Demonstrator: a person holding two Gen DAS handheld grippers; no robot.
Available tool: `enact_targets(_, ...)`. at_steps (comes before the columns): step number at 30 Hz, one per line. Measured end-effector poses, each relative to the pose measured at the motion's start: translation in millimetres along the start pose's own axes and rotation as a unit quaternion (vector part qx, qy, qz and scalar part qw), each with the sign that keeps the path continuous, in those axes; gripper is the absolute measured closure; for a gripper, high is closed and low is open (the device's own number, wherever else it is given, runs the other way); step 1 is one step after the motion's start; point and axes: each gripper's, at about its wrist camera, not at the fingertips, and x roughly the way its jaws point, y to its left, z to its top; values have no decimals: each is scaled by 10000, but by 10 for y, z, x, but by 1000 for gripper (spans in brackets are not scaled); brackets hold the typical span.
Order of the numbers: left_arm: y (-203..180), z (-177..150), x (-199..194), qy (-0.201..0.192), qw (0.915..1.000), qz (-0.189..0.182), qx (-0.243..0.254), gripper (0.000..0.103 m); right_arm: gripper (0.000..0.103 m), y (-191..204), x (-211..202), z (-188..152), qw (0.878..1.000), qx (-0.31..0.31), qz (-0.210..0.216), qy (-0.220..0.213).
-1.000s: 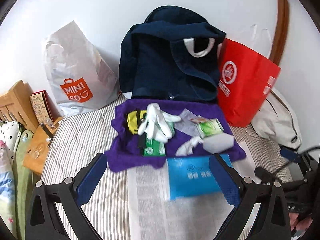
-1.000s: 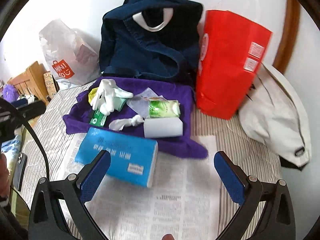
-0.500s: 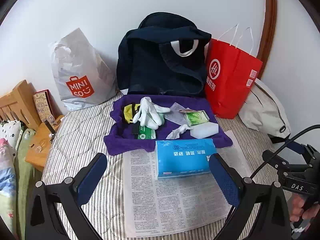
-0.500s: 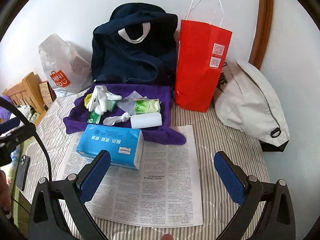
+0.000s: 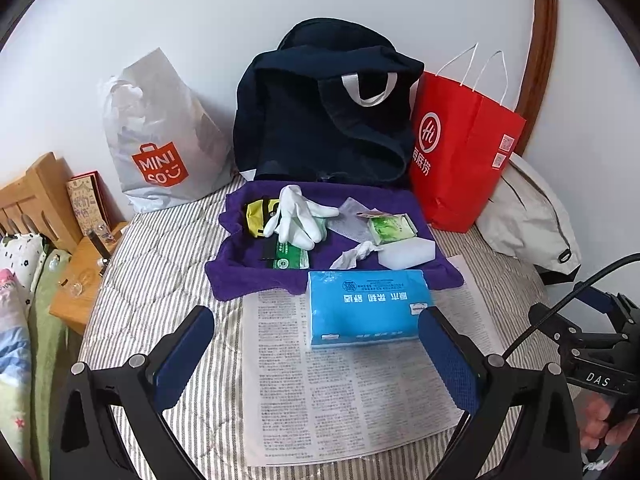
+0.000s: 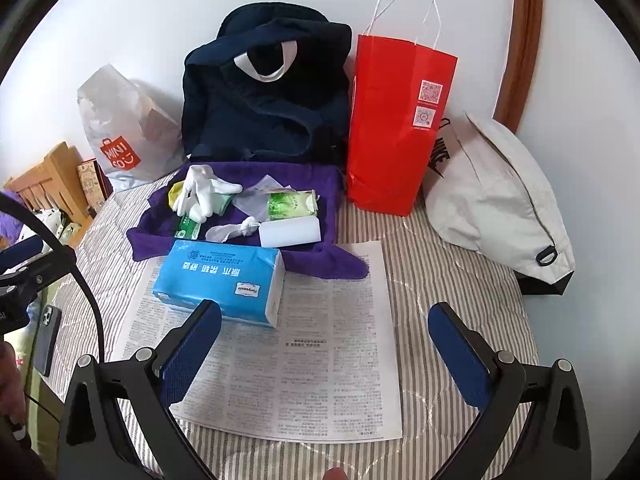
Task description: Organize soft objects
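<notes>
Two grippers hang low over the striped quilted bed [image 5: 160,264], the left gripper [image 5: 316,354] and the right gripper [image 6: 324,354], each with its blue-padded fingers [image 6: 192,350] spread wide and holding nothing, which leaves either one free to close on something soft. Nearest lies a flat printed newspaper sheet [image 6: 320,344], probably spread to keep the bedding clean; its bare near half is the widest open room for setting things down. On its far left part rests the sky-blue plastic-wrapped tissue pack [image 5: 366,306], its far edge against or just over the hem of the rumpled purple towel [image 5: 248,276], so a sideways grasp seems easier than one from behind. The towel carries the small soft things bunched close together: a pair of white cloth gloves [image 5: 298,216] draped over a yellow-and-black pouch [image 5: 256,216] and a green-labelled packet [image 5: 292,258], a crumpled white tissue [image 5: 356,254], a white oblong sponge block [image 5: 406,254] and a green pocket-tissue pack [image 5: 390,228]. They lie gathered there yet loosely jumbled, which fits sorting either just under way or nearly finished. Behind, a slumped navy fabric bag [image 5: 324,120], a red paper carrier bag [image 5: 460,152], a grey plastic shopping bag [image 5: 160,132] and a pale canvas bag [image 6: 496,196] wall in the far edge, leaving little room beyond the towel.
</notes>
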Motion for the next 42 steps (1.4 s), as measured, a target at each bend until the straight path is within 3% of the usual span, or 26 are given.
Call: enact_targets(42,20,-18,-55,7,10000,34,20,0,1,37,-218,-17,9999,28,23,-96)
